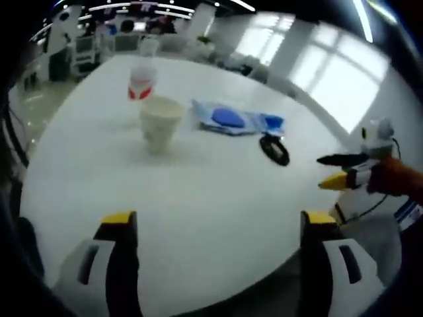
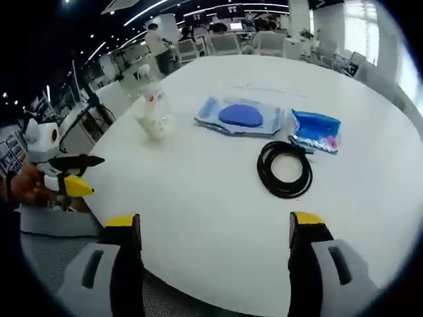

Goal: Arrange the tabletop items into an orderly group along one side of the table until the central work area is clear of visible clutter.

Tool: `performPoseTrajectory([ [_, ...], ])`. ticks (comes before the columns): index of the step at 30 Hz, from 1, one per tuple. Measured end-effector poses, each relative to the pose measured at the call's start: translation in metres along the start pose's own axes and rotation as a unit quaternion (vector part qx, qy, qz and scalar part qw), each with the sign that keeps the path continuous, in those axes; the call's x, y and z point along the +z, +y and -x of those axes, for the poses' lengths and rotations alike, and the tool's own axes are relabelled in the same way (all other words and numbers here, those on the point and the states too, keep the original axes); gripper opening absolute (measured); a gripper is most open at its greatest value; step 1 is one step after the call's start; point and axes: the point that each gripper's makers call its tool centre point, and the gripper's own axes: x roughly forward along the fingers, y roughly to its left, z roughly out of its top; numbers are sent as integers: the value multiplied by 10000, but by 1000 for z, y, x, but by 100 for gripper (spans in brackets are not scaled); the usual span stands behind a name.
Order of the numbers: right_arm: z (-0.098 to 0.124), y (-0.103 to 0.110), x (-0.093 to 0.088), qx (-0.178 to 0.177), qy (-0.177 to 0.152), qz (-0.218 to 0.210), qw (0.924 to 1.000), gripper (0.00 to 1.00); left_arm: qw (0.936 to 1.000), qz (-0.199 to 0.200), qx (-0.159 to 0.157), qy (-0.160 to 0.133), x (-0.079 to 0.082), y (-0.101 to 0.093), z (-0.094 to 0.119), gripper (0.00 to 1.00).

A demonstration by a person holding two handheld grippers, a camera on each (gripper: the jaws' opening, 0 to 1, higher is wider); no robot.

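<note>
Your left gripper [image 1: 215, 228] hangs low at the near table edge, jaws released, wide apart, nothing between them. Their yellow tips sit at 7 and 5 o'clock of the left gripper view, over bare white table [image 1: 218, 191].

From left to right in that view: a cream paper cup [image 1: 160, 121] stands upright at 11 o'clock, well beyond the jaws. Just behind it is a clear cup with red marks [image 1: 141, 83], blurred, and I can't tell if the two touch. A clear bag with a blue pad [image 1: 228, 119] lies flat at 12 to 1 o'clock. A smaller blue packet [image 1: 271, 122] lies right beside it. A black cable coil [image 1: 274, 149] sits just in front of that packet. At 3 o'clock your right gripper [image 1: 337, 170] comes in from the side, held by your hand [image 1: 395, 178], which is cut off by the frame.

In the right gripper view your right gripper [image 2: 215, 228] is also released, empty, with its jaws spread at the near rim. At 9 o'clock your left gripper [image 2: 82, 173] pokes in, and your hand [image 2: 26, 185] on it is partly hidden. The cups [image 2: 153, 120] stand at 11 o'clock, overlapping and hard to separate. The bag with the blue pad [image 2: 239, 116] is at 12. The coil [image 2: 285, 168] lies nearest, ahead of the jaws and slightly right. The blue packet [image 2: 316, 130] is at 1 o'clock, just beyond the coil. Everything sits mid-table, well apart from both grippers.
</note>
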Motion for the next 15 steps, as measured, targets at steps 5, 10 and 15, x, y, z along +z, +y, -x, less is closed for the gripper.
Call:
performPoseTrajectory([
  [5, -18, 12, 37, 242, -34, 377, 9990, 90, 10000, -34, 23, -11, 0, -1, 10, 100],
  [10, -37, 25, 81, 435, -112, 732, 9963, 89, 9999, -12, 60, -145, 7, 1, 22, 100],
  [15, -55, 40, 127, 644, -197, 1032, 9924, 89, 9991, 128, -163, -367, 15, -8, 29, 100],
])
